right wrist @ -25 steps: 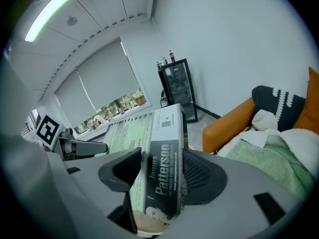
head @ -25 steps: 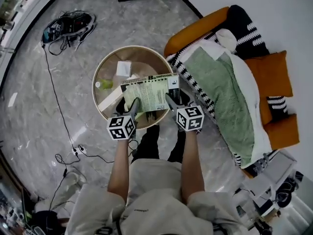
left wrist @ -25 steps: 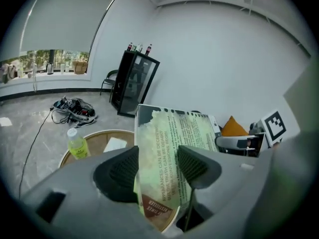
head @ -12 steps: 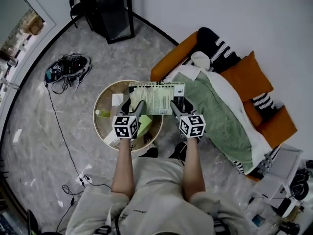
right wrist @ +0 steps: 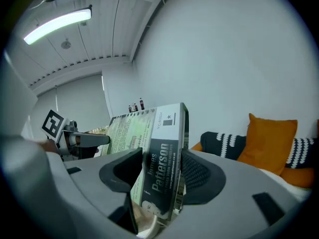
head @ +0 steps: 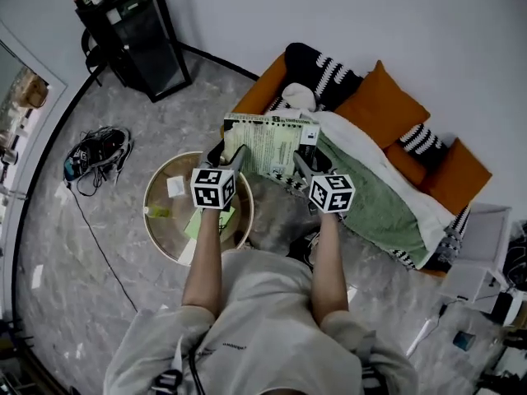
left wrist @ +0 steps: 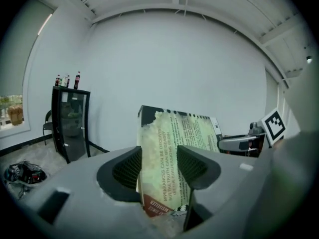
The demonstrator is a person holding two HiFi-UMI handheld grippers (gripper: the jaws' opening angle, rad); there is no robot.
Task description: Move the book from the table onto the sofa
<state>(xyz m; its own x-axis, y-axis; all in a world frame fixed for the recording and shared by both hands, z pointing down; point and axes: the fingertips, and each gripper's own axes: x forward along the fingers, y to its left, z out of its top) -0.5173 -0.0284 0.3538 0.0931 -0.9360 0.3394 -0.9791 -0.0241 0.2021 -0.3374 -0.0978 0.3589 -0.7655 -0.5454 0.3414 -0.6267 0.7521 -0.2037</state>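
We hold the book [head: 270,142] aloft by the sofa [head: 257,95], clear of the round desk [head: 167,222]. The left tongs [head: 234,158] and right tongs [head: 300,163] each clamp one side (jaws closing on it).

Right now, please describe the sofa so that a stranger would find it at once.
Follow the white wall: the sofa stands against it, beside the round table. Only it carries orange cushions, a green blanket and black-and-white striped pillows.
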